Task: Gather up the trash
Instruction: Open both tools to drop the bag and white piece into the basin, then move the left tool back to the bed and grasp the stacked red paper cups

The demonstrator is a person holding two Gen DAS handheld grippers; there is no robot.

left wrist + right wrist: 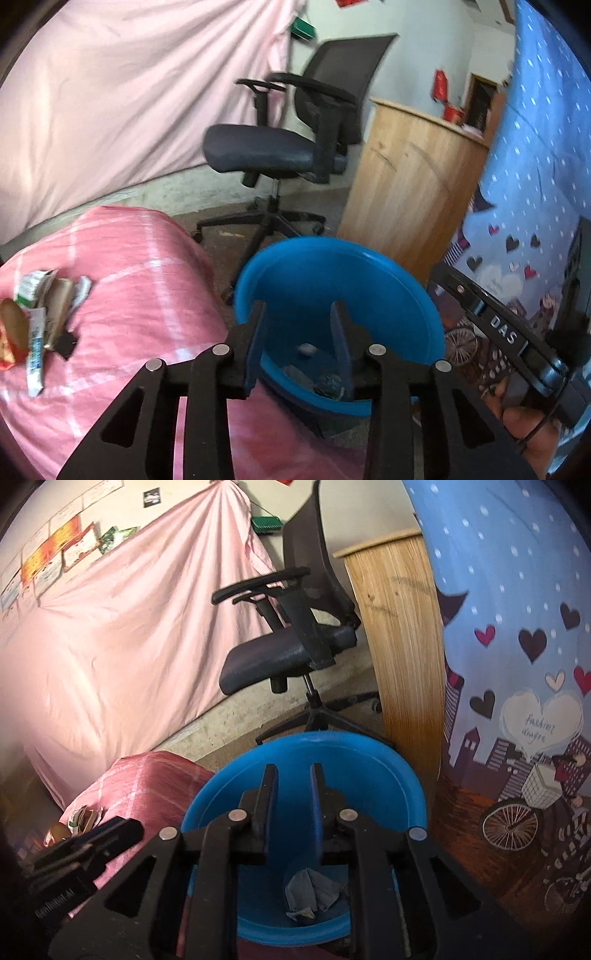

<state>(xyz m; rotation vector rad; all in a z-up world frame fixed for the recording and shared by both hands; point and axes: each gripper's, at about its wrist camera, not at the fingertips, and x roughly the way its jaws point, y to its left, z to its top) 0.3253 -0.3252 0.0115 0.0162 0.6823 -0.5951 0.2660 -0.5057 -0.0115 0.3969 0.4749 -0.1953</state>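
Note:
A blue bin (pixel 369 258) stands on the floor beside a pink-covered bed (pixel 140 295). My left gripper (pixel 299 314) hangs over the bin's mouth, open, with nothing between its fingers. A small white scrap (pixel 306 349) and dark crumpled trash (pixel 328 384) show inside the bin. My right gripper (pixel 293 775) is also over the blue bin (pixel 388 775), open and empty. Crumpled grey paper (pixel 314 890) lies at the bin's bottom. Several wrappers and cartons (pixel 37 314) lie in a pile on the bed at left; the same pile (pixel 83 818) shows small in the right wrist view.
A black office chair (pixel 280 147) stands behind the bin. A wooden cabinet (pixel 410 177) is at its right. A blue patterned curtain (pixel 535 147) hangs close on the right. A pink sheet (pixel 110 92) covers the far wall. A hand (pixel 524 424) holds the right gripper's body.

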